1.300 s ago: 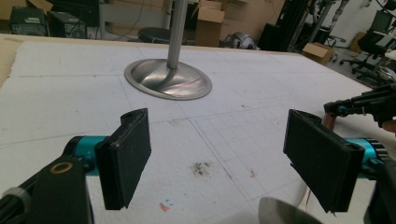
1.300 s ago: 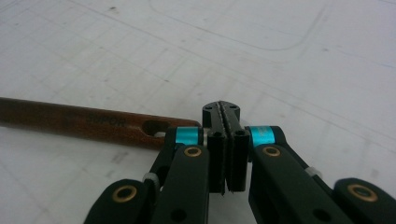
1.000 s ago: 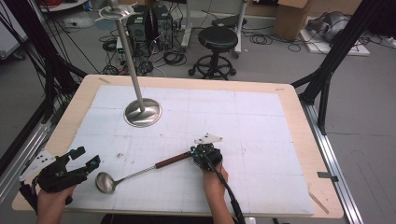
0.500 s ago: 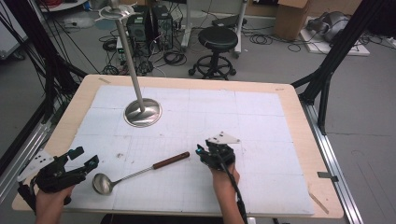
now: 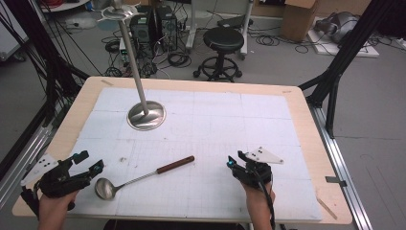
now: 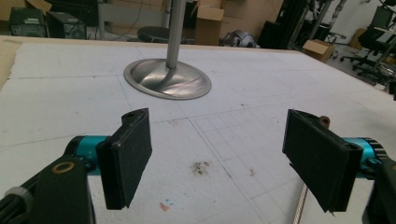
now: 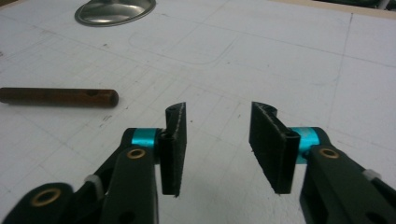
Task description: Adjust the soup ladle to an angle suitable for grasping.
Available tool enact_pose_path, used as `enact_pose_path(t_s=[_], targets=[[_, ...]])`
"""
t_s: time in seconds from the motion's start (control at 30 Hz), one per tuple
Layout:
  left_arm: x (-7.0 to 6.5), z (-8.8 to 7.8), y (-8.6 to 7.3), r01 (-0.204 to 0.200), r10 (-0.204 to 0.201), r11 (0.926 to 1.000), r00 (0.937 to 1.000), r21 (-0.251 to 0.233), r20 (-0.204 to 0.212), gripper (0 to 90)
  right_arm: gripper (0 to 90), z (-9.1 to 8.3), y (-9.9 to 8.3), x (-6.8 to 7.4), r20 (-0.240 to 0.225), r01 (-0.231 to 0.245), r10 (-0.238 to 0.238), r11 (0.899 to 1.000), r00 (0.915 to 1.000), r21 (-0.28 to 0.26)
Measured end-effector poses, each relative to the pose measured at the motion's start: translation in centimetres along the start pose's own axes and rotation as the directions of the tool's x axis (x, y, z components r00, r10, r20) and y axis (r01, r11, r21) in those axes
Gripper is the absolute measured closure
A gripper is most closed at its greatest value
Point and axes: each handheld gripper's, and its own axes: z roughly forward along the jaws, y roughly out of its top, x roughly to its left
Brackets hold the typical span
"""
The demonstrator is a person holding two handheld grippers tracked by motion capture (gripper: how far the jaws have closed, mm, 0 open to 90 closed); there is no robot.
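High view: fixed overhead on person's side, looks fwd and down over whole table point(image 5: 306, 120), far off. Left gripper view: rides low near table surface, faces the steel stand base point(image 6: 167, 79) (same base in high view, point(image 5: 146, 115)). Right gripper view: also low, close, faces across the mat; shares the ladle point(image 7: 58, 97) handle w/ high view point(image 5: 143, 177).

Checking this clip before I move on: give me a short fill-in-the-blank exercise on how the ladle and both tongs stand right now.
1. The ladle lies flat on the ____.
2. The ladle's wooden handle points toward the ____ tongs.
3. The jaws of the left tongs stand ____, with nothing between them.
4. The metal stand rises from a ____ base.

Missing words: table; right; open; round
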Motion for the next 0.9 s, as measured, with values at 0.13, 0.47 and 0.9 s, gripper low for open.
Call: enact_pose_path(t_s=[0.13,0.47,0.9], targets=[[0.1,-0.1,0.0,0.003,-0.003,1.0000,1.0000,0.001,0.008,24.2,42.7,-0.8,-0.2,-0.6,0.018,-0.018,0.018,1.000,0.9997,-0.019],[-0.2,-0.1,0.3,-0.006,0.008,0.9999,0.9961,-0.015,0.088,23.8,20.6,-5.5,-1.4,-1.3,0.020,0.044,-0.042,0.996,0.9989,-0.074],[-0.3,-0.2,0.4,-0.011,0.012,0.9999,0.9937,-0.011,0.111,24.5,20.5,-8.7,-2.6,-2.2,0.039,0.022,-0.017,0.990,0.9991,-0.141]])
